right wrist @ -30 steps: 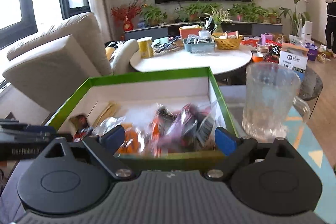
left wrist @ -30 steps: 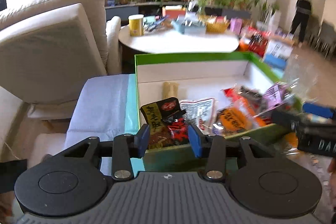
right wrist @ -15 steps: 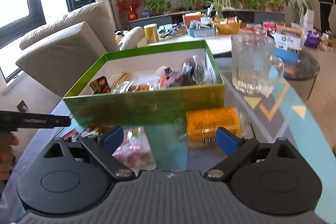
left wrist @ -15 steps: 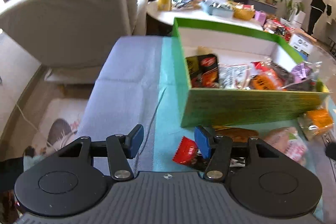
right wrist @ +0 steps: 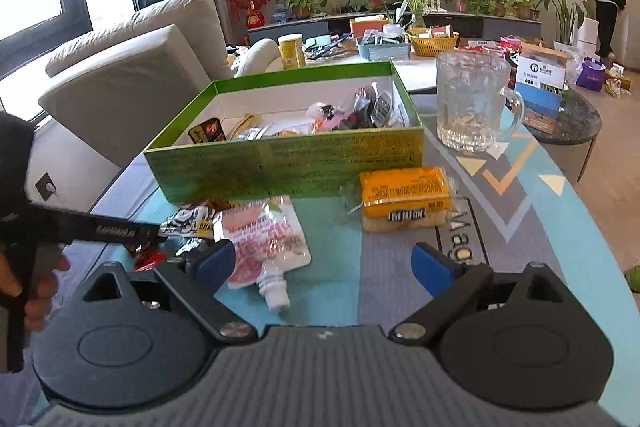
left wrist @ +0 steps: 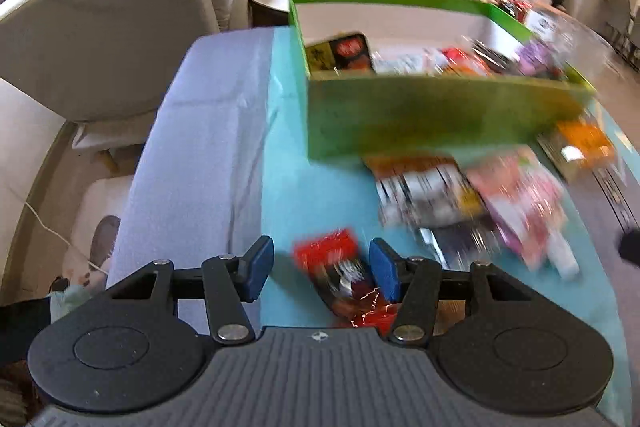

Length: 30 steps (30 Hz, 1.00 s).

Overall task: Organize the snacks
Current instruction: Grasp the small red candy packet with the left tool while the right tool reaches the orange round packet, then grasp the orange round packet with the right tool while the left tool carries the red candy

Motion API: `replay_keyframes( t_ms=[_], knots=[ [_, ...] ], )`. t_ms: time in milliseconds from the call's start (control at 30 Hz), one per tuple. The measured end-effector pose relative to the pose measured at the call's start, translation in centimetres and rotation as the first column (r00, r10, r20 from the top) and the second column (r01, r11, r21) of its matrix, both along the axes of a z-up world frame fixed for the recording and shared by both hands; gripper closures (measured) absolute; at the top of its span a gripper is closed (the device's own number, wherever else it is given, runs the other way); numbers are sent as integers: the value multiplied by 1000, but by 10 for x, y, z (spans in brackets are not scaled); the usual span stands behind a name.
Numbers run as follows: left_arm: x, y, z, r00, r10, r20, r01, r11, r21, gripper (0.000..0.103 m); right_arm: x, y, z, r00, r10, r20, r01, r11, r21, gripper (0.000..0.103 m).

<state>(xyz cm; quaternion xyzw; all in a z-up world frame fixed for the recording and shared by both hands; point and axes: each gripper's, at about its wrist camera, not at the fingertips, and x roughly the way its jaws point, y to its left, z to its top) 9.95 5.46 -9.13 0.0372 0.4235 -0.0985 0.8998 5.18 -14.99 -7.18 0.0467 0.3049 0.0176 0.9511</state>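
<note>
Snacks lie loose on the teal patterned table mat [right wrist: 332, 215] in front of the green cardboard box [right wrist: 288, 163], and more of them fill the box's white inside. Nearest the left gripper [left wrist: 320, 263] is a small red and black foil packet [left wrist: 340, 275]: it lies flat on the mat between the two blue fingertips [left wrist: 258, 265], closer to the right-hand one, with both pads spread apart and not touching it. Beyond it, blurred in the left wrist view, a black, white and orange wrapper [left wrist: 424, 191] rests just against the box's front wall, beside a pink spouted drink pouch [left wrist: 524, 203].

The right gripper [right wrist: 324, 265] hovers over the mat with its fingers spread wide and nothing between them. The pink spouted pouch [right wrist: 266, 241] lies just ahead of its left fingertip, white cap pointing toward the camera. A yellow-orange wrapped cake [right wrist: 404, 197] sits ahead near the box's right corner, its clear wrapper crinkled at the end. A clear glass mug [right wrist: 474, 105] stands upright to the right of the box.
</note>
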Motion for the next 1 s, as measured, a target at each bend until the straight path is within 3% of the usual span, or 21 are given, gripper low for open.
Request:
replay_keyframes(
  t_ms=[167,267,500,633,667,700,733,833,1000],
  knots=[
    [-41,8,6,997,-45,-63,39,994,-101,53,-11,7,-5,1000,18,-13,-19,1000,-11,29],
    [-52,10,7,996,-52,-70,44,993,-110,53,-16,10,-6,999,27,-19,-27,1000,-9,29],
    [-24,14,7,997,51,-64,-58,992,-112,53,-23,24,-5,997,73,-20,-74,997,-20,29],
    [-12,5,2,999,29,-14,-30,996,-89,55,-26,31,-6,995,98,-27,-99,994,-46,29],
    [-12,1,-1,1000,4,24,-2,998,-63,60,-27,32,-7,995,100,-30,-101,994,-51,29],
    [-14,-2,-3,998,-6,55,7,1000,-20,74,-27,32,-7,994,103,-35,-104,993,-55,29],
    [-16,-4,-3,997,-25,69,24,1000,7,75,-27,33,-8,994,105,-41,-107,993,-56,29],
    [-24,6,0,998,-56,37,59,994,-88,78,-28,36,-10,991,123,-54,-126,990,-56,29],
    [-46,17,7,996,-28,79,34,997,-74,78,-22,55,-12,974,215,-77,-220,973,-69,29]
  ],
)
